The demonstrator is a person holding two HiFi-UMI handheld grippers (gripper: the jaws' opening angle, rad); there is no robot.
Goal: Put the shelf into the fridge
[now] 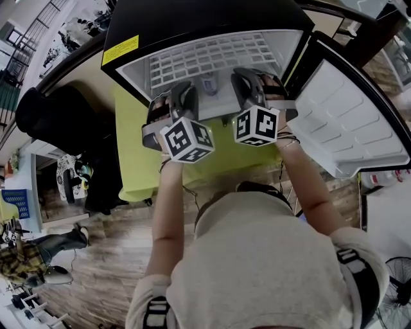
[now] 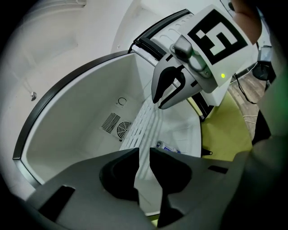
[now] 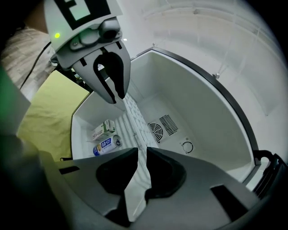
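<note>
Left gripper (image 2: 144, 155) and right gripper (image 3: 140, 155) each have their fingers pinching the front edge of the white shelf (image 1: 212, 54). The shelf reaches into the fridge (image 1: 205, 19) at twelve o'clock, with the door (image 1: 350, 122) open toward two. This looks like the seating step. Next, the shelf needs an even push fully home, then release.

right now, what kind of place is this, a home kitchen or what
Likely a workroom or lab rather than a kitchen: the mini fridge sits on a draped green cloth, with a wood-look floor, a floor fan and another person nearby.
</note>
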